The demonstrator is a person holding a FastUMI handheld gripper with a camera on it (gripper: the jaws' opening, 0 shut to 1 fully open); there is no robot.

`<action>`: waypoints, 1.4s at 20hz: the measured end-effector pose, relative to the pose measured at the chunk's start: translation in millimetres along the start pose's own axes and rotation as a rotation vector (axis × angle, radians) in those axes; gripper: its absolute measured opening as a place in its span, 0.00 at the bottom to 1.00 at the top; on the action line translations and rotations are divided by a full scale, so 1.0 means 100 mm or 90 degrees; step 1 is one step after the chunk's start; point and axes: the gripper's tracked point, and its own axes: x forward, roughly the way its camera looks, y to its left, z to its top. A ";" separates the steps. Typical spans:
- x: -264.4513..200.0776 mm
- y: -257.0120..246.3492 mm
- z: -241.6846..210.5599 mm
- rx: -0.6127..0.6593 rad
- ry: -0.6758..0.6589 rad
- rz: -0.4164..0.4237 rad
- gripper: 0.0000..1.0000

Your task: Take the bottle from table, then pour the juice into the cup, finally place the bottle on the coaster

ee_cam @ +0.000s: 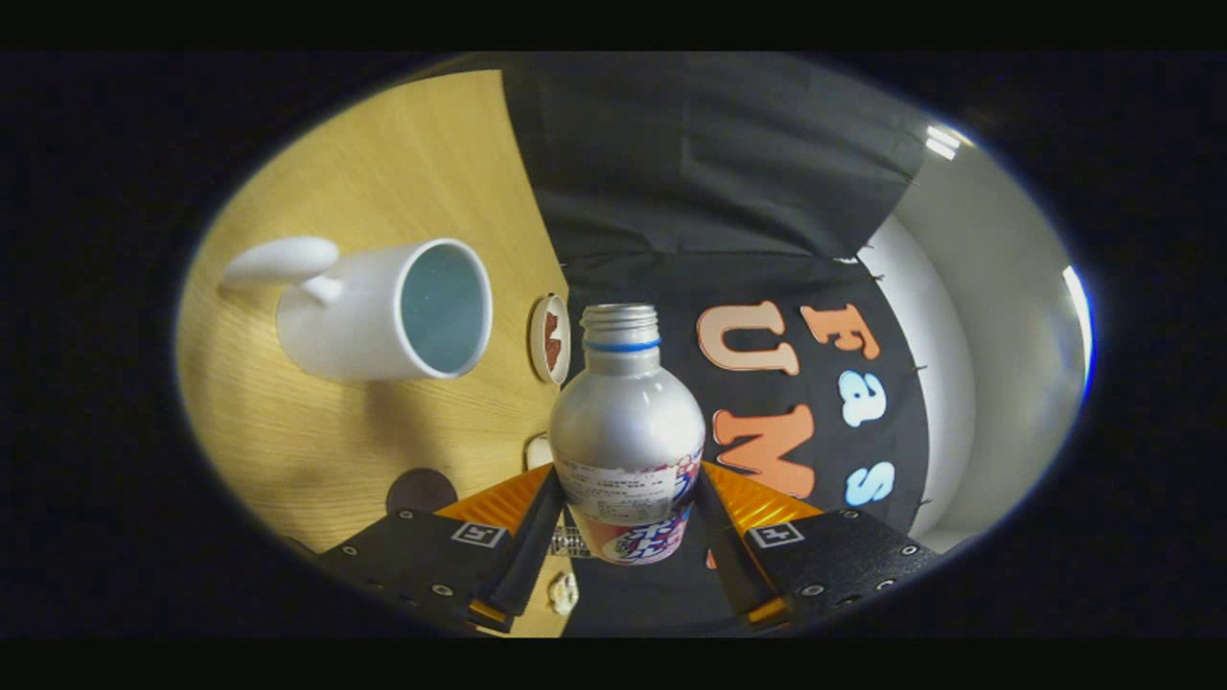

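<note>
My gripper [625,513] is shut on a silver bottle [625,422], with one finger pressing each side of its labelled lower body. The bottle has a blue neck ring and an uncapped threaded mouth pointing forward. The view is rolled, so the wooden table [383,172] stands like a wall on the left. A white cup [383,311] with a handle sits on that table, its open mouth facing toward the bottle's neck and a short way from it. A small round coaster [550,338] with a dark centre lies on the table between the cup and the bottle mouth.
A dark round disc [422,490] lies on the table near the left finger. A small white object [537,450] sits by the table's edge behind the bottle. The black cloth wall and a pale wall stand beyond.
</note>
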 end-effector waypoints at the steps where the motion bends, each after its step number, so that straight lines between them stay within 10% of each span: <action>1: 0.01 -0.02 -0.04 0.053 0.006 0.004 0.76; 15: 0.22 -0.06 -0.82 0.733 0.088 0.026 0.77; 28: 0.38 0.58 -0.92 0.926 0.155 0.111 0.77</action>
